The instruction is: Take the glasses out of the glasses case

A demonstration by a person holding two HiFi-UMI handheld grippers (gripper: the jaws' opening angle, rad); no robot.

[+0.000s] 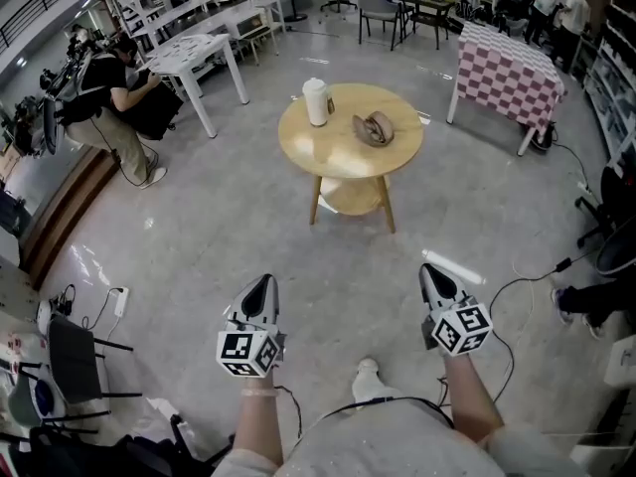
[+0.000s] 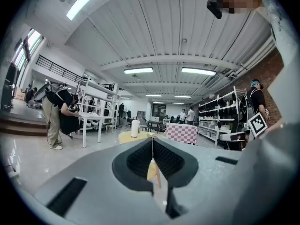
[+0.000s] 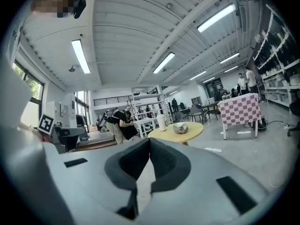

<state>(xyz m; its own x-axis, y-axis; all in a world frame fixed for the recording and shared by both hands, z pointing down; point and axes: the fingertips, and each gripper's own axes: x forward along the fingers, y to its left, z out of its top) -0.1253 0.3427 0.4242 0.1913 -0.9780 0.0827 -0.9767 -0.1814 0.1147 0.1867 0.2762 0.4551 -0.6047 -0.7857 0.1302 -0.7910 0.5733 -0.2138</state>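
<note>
Approach stage: nothing gripped yet.
Left tool and right tool hang with jaws pressed together on nothing. At twelve o'clock, well apart, the round surface carries the glasses case, with a cup at its ten o'clock. Next, likely: walk up and part the jaws.

1 brownish, rounded glasses case lies on the right half of the far round wooden table. It is too small to tell whether it is open or shut.
</note>
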